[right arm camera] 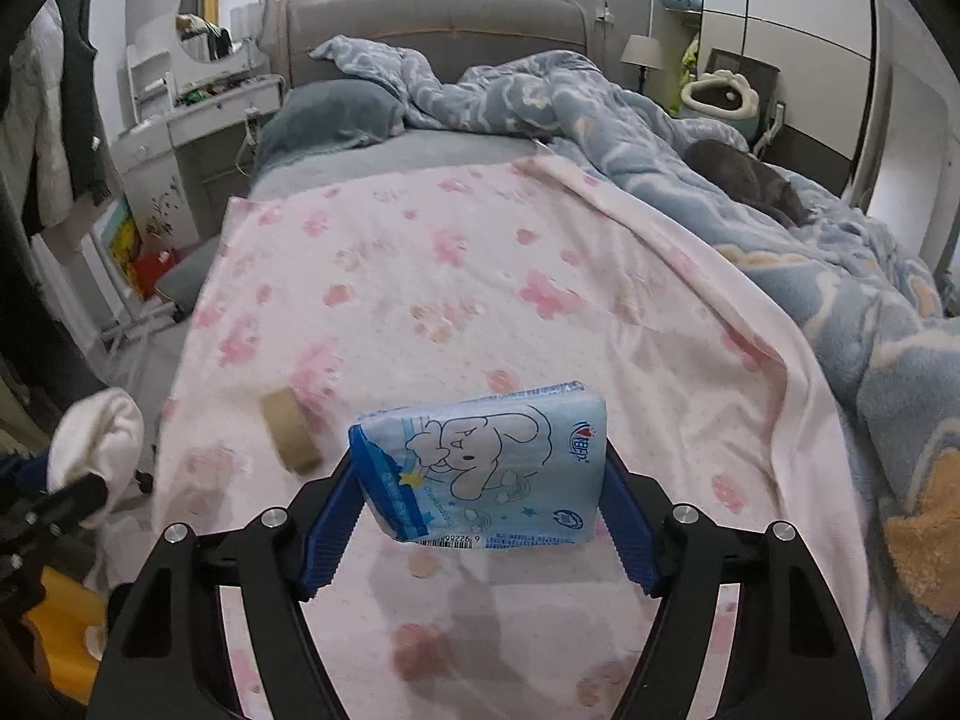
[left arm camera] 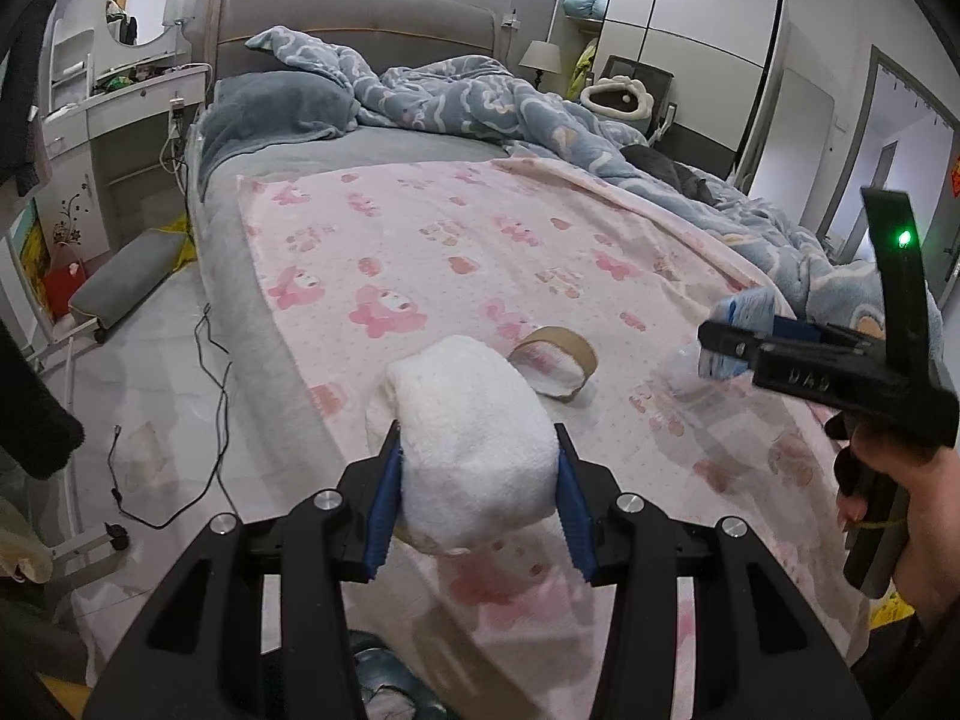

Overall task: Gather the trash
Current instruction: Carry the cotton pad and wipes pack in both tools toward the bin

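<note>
A cardboard tape ring (left arm camera: pixel 555 363) is seen lying on the pink blanket (left arm camera: pixel 456 240), at 1 o'clock just beyond the left gripper (left arm camera: pixel 477 480). A white fluffy wad (left arm camera: pixel 474 444) is clamped between that gripper's blue pads. At 3 o'clock, a blue tissue pack (right arm camera: pixel 486 468) is gripped by the right gripper (right arm camera: pixel 480 516), held above the blanket. A crumpled blue duvet (right arm camera: pixel 690 138) is heaped at 1 o'clock.

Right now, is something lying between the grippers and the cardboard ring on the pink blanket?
Nothing visible lies on the pink blanket before the cardboard ring. But the left gripper holds a white cloth and the right gripper holds a tissue pack.
</note>
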The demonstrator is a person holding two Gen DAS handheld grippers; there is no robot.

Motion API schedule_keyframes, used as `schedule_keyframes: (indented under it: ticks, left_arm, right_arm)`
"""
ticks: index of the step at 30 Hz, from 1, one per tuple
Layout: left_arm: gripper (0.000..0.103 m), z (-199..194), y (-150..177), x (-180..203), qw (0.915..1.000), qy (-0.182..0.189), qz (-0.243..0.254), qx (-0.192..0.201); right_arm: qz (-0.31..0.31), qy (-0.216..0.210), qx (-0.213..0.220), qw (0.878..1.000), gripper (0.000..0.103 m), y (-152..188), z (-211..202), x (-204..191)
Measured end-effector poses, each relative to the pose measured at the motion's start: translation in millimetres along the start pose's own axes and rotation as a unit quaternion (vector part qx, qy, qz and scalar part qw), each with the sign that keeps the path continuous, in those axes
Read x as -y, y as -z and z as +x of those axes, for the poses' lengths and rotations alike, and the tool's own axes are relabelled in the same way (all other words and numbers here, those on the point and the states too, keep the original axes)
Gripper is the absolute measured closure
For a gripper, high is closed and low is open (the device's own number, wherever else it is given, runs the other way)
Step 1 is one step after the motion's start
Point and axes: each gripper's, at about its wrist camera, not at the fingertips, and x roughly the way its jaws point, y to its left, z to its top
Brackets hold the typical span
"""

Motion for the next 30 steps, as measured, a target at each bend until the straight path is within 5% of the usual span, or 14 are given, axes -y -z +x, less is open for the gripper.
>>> schedule_keyframes:
  ticks: [14,30]
  left_arm:
    - [0.054,-27.8,42.5,-35.8,0.998,-0.055,-0.001,-0.03]
    - [0.054,-24.7,131.6,-73.7,0.9814,-0.079,-0.047,-0.168]
  right_arm:
    - [-0.024,-0.07,0.024,0.997,0.029,3.5,-30.9,-57.4]
    - [-0.059,-0.135,0.049,0.988,0.029,37.1,-86.6,-115.7]
